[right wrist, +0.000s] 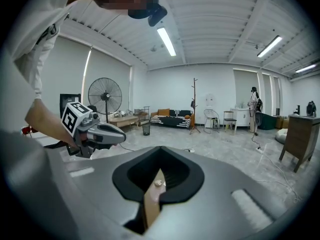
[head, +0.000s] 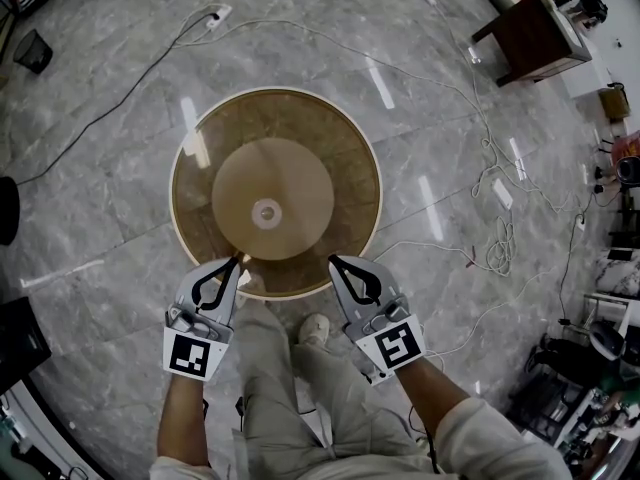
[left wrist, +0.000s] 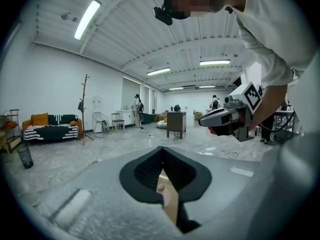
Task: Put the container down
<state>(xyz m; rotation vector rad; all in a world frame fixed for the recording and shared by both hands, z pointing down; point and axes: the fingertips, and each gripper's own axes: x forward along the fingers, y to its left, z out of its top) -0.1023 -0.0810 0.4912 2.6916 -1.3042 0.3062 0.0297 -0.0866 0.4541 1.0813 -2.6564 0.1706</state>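
Note:
The container [head: 275, 128] is a wide, round, shallow brown dish with a pale rim, seen from above over the marble floor. My left gripper [head: 238, 260] and right gripper [head: 332, 260] each reach its near rim, left and right of the middle. In the left gripper view the left gripper [left wrist: 161, 151] has its jaws shut on a thin brown strip of the rim [left wrist: 169, 199], and the right gripper [left wrist: 220, 119] shows beyond. In the right gripper view the right gripper [right wrist: 160, 154] pinches the rim [right wrist: 151, 201] the same way, with the left gripper [right wrist: 97, 131] to its left.
White cables [head: 495, 218] trail over the floor to the right. A dark wooden cabinet [head: 535, 33] stands at the upper right and a black bin [head: 33, 50] at the upper left. The person's legs and shoe [head: 315, 330] are just under the grippers.

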